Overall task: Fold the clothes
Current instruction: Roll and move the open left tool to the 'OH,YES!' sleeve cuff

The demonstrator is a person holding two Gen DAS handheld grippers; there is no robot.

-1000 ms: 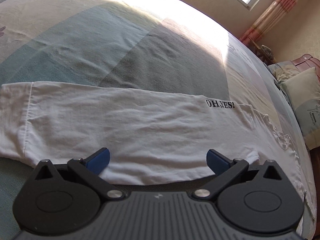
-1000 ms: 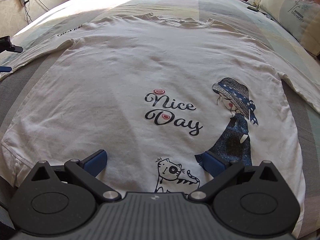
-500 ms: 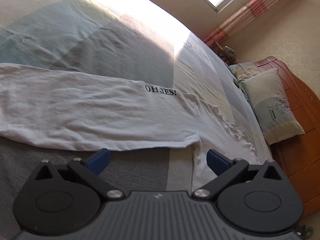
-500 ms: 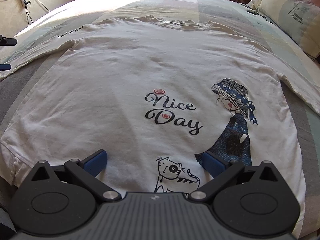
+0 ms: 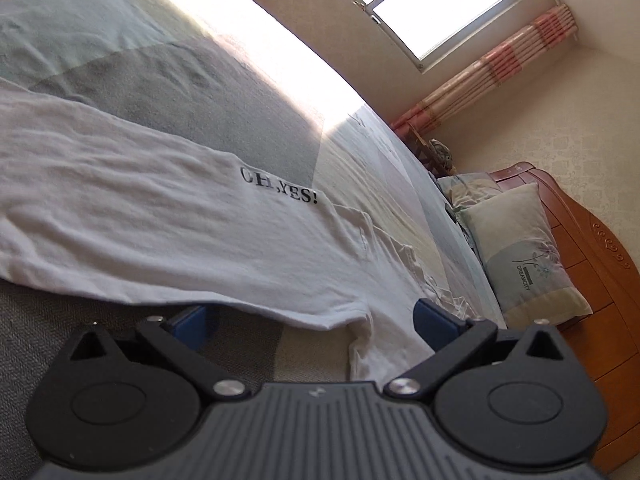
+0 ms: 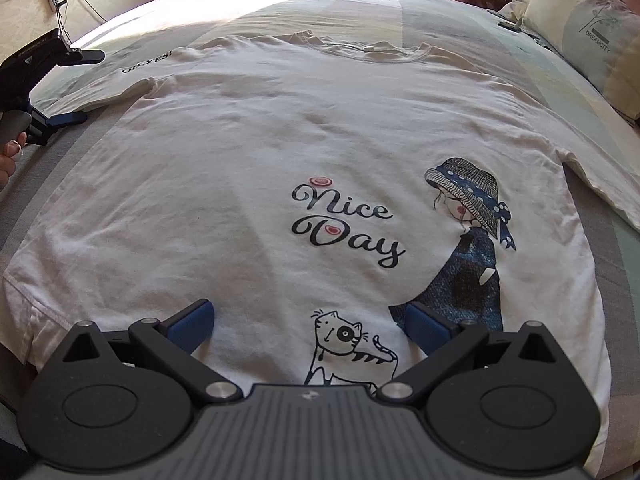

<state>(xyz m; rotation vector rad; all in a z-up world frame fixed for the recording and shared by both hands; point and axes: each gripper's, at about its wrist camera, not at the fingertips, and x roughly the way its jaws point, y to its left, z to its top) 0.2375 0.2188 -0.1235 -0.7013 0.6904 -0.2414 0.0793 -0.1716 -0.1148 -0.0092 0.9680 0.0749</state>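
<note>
Left tool (image 5: 310, 318): we see both blue pads spread wide, nothing between them. It sits low at the armpit of the shirt, where the lower edge of the left sleeve (image 5: 160, 220) meets the side seam. The left pad (image 5: 192, 322) lies partly tucked under the sleeve's edge; the right pad (image 5: 438, 320) rests over the shirt body. We cannot tell whether either pad touches the cloth. Seen from the right wrist camera, the left tool (image 6: 60, 84) shows at the far left edge with its two fingers set apart above and below the sleeve edge, part of the person's hand (image 6: 10, 156) behind it.

Right tool (image 6: 308, 326): pads wide apart, holding nothing. It hovers near the bottom hem, the left pad (image 6: 192, 326) over plain cloth and the right pad (image 6: 428, 328) by the printed girl figure (image 6: 468, 256), the cat print (image 6: 344, 344) between them.

White long-sleeved shirt (image 6: 248, 152): spread flat, front up, on the bed (image 6: 608, 272), collar away from the right tool, both sleeves out to the sides. "Nice Day" print (image 6: 344, 228) mid-chest; "OH,YES!" lettering (image 5: 280, 192) near the left shoulder.

Beyond: pillow (image 5: 524, 256) against a wooden headboard (image 5: 592, 280), window (image 5: 436, 4) with a pink striped curtain (image 5: 492, 72), strong sunlight across the far bedcover.
</note>
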